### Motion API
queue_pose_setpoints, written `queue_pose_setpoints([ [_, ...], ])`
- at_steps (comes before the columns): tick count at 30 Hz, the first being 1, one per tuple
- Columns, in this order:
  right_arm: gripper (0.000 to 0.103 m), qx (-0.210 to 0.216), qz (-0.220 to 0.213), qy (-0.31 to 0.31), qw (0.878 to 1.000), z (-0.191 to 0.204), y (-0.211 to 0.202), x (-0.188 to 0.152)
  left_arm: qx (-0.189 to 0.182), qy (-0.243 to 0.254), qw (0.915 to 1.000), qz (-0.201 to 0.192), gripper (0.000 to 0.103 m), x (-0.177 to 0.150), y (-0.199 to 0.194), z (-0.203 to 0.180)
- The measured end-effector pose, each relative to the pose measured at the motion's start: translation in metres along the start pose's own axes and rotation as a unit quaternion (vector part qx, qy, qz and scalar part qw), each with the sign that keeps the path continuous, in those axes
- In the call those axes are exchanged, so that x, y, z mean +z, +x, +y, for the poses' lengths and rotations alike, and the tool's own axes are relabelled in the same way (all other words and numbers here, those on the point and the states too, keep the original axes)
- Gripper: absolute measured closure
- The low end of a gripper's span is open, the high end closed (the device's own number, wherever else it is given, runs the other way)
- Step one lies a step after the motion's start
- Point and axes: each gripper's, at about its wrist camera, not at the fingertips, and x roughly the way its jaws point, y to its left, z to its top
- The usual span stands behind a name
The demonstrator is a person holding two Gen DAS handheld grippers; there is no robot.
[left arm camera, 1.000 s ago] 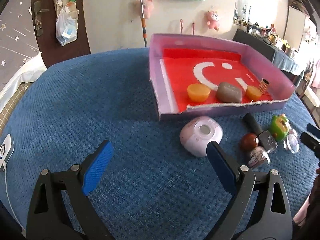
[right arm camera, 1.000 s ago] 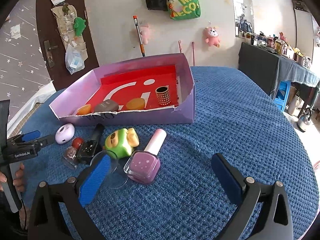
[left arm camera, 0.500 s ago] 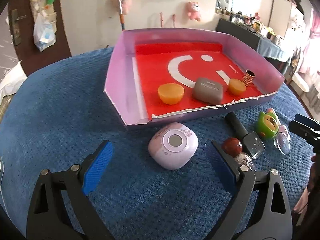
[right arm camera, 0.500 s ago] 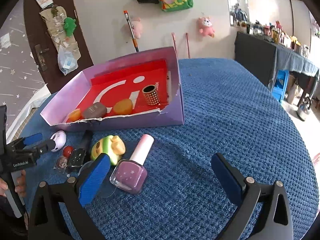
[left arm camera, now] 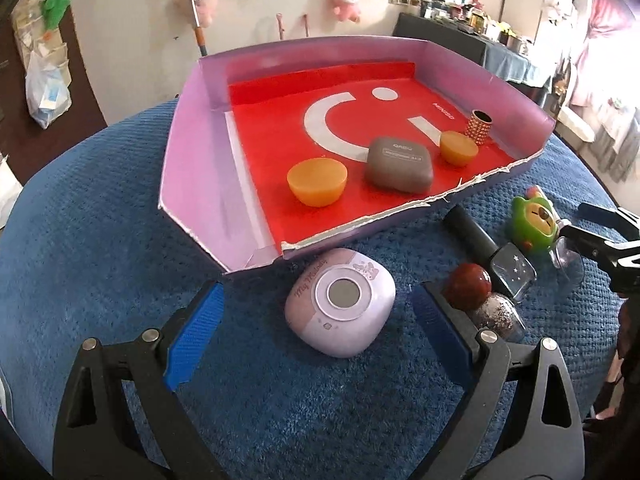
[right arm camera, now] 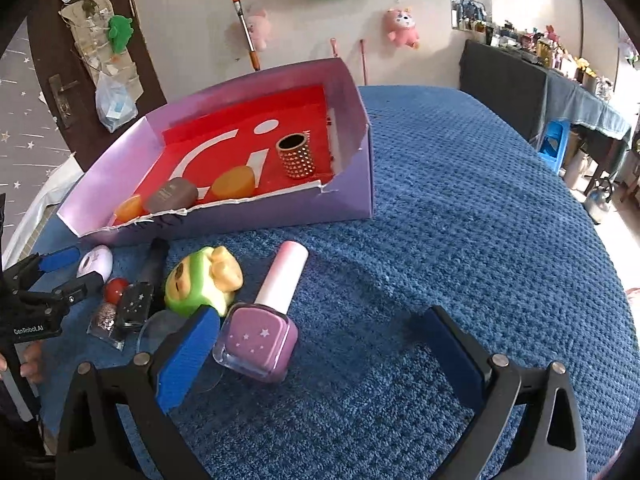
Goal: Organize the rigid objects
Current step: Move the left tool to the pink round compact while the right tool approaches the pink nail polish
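Note:
A purple box with a red floor (left arm camera: 192,168) (right arm camera: 352,184) holds two orange cups (left arm camera: 317,182), a grey case (left arm camera: 400,163) and a studded gold cylinder (right arm camera: 296,156). In front of it, on the blue cloth, lie a lilac round-cornered device (left arm camera: 341,300) (right arm camera: 96,262), a red-capped glitter bottle (left arm camera: 480,300), a black nail polish bottle (left arm camera: 492,252), a green toy (right arm camera: 202,280) and a purple nail polish bottle (right arm camera: 264,328). My left gripper (left arm camera: 316,340) is open with the lilac device between its fingers. My right gripper (right arm camera: 320,356) is open, its left finger beside the purple bottle.
The blue cloth covers a round table (right arm camera: 480,220). A clear round lens (right arm camera: 160,332) lies by the green toy. A dark sideboard with clutter (right arm camera: 520,76) stands at the right wall. A door (right arm camera: 80,80) and hung toys are behind the box.
My left gripper has moved forward and right, so the lilac device now lies between its fingers. My right gripper has moved closer to the purple bottle.

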Motion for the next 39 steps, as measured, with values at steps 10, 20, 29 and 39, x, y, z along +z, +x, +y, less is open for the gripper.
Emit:
queue_pose_setpoints([
  [10, 0.0, -0.056, -0.029, -0.052, 0.997, 0.012, -0.017, -0.016, -0.008, 0.004, 0.9999, -0.009, 0.008, 0.004, 0.007, 0.002],
  [20, 0.011, -0.027, -0.012, -0.045, 0.999, 0.009, -0.009, -0.019, -0.011, -0.009, 0.9999, -0.002, 0.018, 0.002, 0.001, 0.006],
  [29, 0.013, -0.021, -0.011, -0.048, 0.999, 0.01, -0.005, -0.016, -0.041, -0.01, 0.9991, 0.005, 0.022, -0.002, -0.009, 0.005],
  [39, 0.013, -0.012, -0.01, -0.042, 0.999, 0.006, -0.005, -0.017, -0.025, 0.001, 0.9997, -0.001, 0.022, -0.005, -0.009, 0.002],
])
